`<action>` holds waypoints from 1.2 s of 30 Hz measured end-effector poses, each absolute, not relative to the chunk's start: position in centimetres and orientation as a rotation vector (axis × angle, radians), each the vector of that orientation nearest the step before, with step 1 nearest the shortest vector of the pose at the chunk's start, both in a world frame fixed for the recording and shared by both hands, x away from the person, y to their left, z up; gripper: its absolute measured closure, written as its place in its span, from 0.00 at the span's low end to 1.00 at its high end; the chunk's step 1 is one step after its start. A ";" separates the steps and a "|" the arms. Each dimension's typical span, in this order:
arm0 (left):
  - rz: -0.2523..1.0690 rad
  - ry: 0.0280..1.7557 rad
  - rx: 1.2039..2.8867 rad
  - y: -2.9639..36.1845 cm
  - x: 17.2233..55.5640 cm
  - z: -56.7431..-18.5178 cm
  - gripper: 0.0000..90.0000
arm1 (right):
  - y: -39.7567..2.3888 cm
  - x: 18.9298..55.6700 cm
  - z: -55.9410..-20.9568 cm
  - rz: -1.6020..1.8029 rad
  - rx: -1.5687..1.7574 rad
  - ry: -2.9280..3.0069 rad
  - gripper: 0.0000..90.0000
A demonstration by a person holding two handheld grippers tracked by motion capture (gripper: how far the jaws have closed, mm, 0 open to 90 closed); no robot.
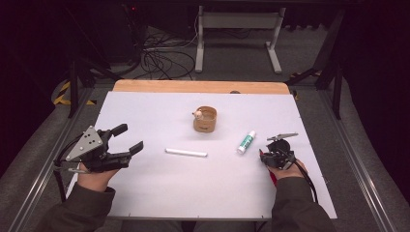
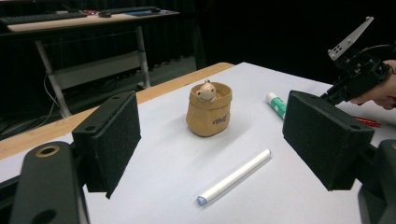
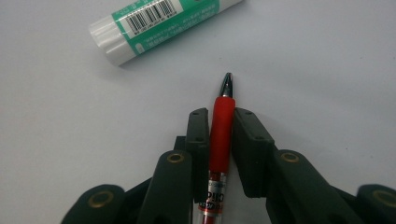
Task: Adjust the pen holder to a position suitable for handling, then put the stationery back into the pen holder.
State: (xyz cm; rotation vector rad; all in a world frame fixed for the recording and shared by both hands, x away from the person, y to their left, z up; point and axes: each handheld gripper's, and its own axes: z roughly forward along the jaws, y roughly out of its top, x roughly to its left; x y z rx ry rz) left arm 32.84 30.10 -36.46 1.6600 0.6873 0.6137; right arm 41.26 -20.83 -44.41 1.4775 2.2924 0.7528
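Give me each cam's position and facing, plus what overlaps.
High view: above the person's side, looking forward-down on the white table; both forearms, open left gripper.
Left gripper view: behind its open jaws, facing the tan fabric pouch; the other hand far right.
Right gripper view: looking down on the red pen, clamped by the right gripper.
Shared: green-white glue stick.

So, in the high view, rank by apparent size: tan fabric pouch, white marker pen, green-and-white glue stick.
1. Tan fabric pouch, bulkiest.
2. White marker pen, longest but thin.
3. Green-and-white glue stick, smallest.
The pouch lies farther from the camera, so its lead is safe.
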 end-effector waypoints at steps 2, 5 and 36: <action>0.619 0.686 1.661 30.1 32.8 -36.4 0.22 | -20.8 41.2 -44.4 0.744 1.458 2.297 0.87; 0.621 0.681 1.658 29.9 32.7 -36.3 0.22 | -20.9 41.2 -44.4 0.747 1.438 2.299 0.89; 0.534 0.588 1.706 25.9 33.1 -37.0 0.22 | -21.0 38.4 -40.7 1.336 1.122 1.970 0.90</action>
